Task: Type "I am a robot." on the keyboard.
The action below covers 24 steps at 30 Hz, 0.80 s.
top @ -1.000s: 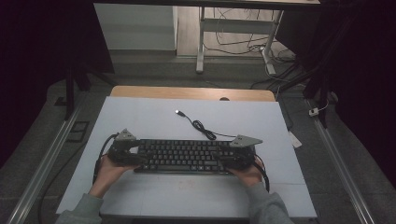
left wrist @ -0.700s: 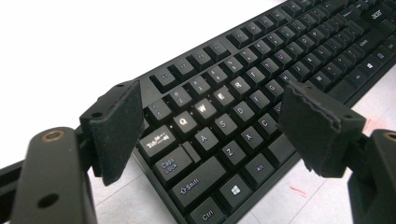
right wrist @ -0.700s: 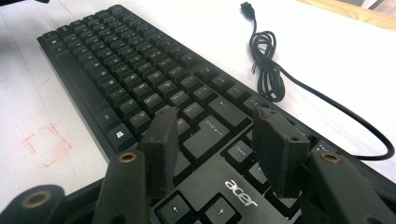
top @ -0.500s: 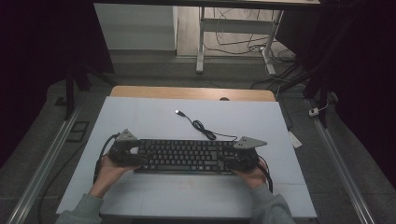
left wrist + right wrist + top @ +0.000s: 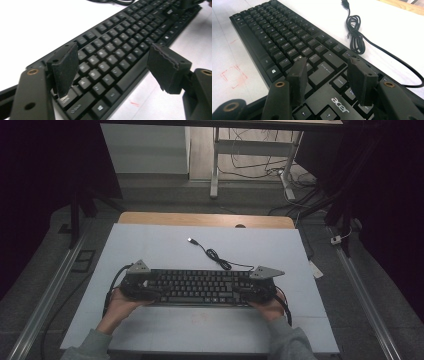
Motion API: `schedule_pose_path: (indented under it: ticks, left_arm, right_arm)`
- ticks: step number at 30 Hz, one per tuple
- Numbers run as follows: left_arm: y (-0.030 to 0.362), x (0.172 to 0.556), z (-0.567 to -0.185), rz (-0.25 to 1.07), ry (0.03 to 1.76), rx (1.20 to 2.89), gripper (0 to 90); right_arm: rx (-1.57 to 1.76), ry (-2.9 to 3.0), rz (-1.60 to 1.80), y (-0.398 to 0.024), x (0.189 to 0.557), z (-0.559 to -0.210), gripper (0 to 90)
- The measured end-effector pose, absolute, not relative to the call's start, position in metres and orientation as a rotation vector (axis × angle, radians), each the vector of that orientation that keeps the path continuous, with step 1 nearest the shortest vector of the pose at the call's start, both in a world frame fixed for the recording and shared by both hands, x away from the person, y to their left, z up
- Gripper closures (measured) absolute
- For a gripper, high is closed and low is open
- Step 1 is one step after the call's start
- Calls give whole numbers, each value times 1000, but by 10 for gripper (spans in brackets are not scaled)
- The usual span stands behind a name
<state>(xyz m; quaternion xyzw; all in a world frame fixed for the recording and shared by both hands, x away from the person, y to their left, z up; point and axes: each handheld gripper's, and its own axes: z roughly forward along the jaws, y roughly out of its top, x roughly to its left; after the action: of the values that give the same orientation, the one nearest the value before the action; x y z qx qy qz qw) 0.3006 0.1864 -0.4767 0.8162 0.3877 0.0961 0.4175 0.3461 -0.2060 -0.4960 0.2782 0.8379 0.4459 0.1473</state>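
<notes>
A black keyboard (image 5: 200,287) lies lengthwise on the white mat (image 5: 150,240), near the front. Its black cable (image 5: 215,256) curls away behind it and ends in a USB plug (image 5: 191,240). My left gripper (image 5: 145,287) rests over the keyboard's left end, and my right gripper (image 5: 252,292) over its right end. In the left gripper view the left gripper (image 5: 112,60) stands open wide above the keyboard (image 5: 120,45), its pads clear of the keys. In the right gripper view the right gripper (image 5: 328,72) is open above the Enter key area of the keyboard (image 5: 274,32), with nothing pinched.
A wooden table edge (image 5: 205,219) shows behind the mat. Faint red marks (image 5: 233,75) are drawn on the mat in front of the keyboard. The coiled cable (image 5: 357,37) lies on the mat behind the right end. Metal rails and desk legs stand on the dark floor beyond.
</notes>
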Motion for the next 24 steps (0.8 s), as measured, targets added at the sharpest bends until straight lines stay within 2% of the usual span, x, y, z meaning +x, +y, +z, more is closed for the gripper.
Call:
schedule_pose_path:
  ticks: [8, 14, 18, 24]
  left_arm:
    - [178, 298, -476, 212, 929, 2067, 296]
    - [170, 295, -477, 195, 892, 2087, 355]
    - [164, 293, -479, 196, 864, 2089, 445]
    - [153, 292, -486, 174, 820, 2124, 637]
  right_arm:
    - [798, 2414, 1278, -205, 346, -496, 506]
    - [802, 2416, 1271, -206, 346, -496, 505]
    - [801, 2419, 1276, -205, 346, -497, 503]
    - [806, 2419, 1266, -205, 346, -498, 501]
